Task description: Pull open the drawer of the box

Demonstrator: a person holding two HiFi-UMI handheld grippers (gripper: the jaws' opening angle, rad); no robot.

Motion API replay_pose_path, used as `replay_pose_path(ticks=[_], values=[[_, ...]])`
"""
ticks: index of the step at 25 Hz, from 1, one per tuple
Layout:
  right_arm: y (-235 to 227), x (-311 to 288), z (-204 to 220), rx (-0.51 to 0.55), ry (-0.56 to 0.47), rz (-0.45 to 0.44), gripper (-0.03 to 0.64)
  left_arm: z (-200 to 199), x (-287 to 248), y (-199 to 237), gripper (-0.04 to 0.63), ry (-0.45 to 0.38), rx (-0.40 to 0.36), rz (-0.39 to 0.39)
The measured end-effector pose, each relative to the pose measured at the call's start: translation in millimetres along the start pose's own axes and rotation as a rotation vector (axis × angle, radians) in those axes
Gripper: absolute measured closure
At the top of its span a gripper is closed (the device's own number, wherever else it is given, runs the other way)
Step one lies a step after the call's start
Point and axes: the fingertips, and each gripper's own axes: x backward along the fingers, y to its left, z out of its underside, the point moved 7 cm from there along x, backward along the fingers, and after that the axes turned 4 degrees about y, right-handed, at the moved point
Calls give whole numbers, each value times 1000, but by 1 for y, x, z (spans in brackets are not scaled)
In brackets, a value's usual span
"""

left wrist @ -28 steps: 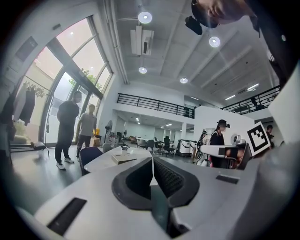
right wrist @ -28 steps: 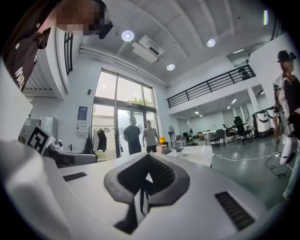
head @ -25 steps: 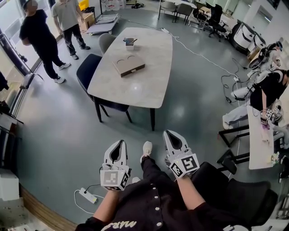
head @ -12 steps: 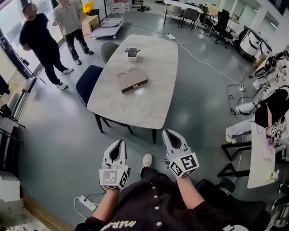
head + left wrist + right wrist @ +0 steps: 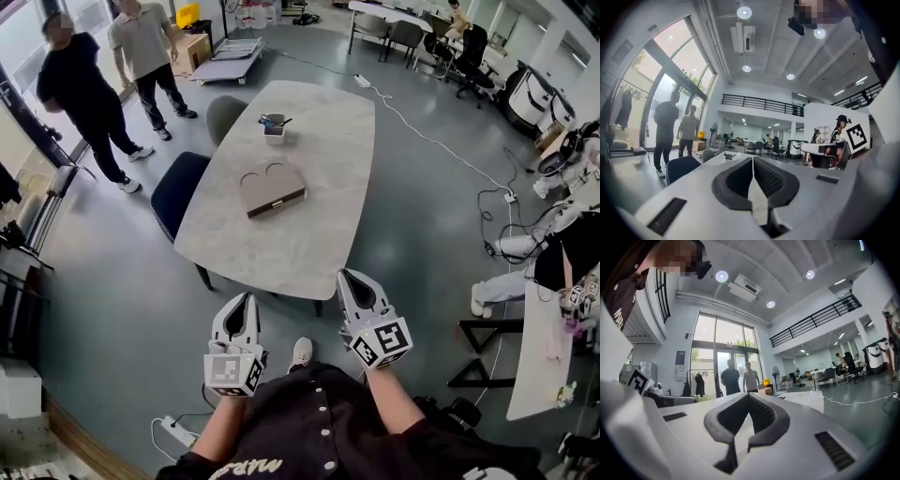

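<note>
Your left hand-held gripper (image 5: 246,302) and right hand-held gripper (image 5: 351,279) hang just off the worktop's (image 5: 319,169) near edge, each clenched on nothing. The box (image 5: 272,186) lies flat mid-worktop, well apart from both.

Risk: the box looks light and loose, so a one-handed pull on the drawer (image 5: 278,202) would likely drag the whole box along the worktop. Pin it with your other gripper. The drawer front is slim with no handle I can make out, so jaws may slip.

Box is low and tan, with two rounded notches on its far side. Its dark drawer face is toward the worktop's near edge and looks shut.
</note>
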Motion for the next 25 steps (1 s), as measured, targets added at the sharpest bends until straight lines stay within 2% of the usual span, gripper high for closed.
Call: replay_pose_path(ticks=[14,25], values=[[-38,-44,8,-33,49,-46,621,4,-42,7,577,31,28,-52],[-55,-93,7,-46,57,-27,620,-3,-89,37,577,17,42,-28]])
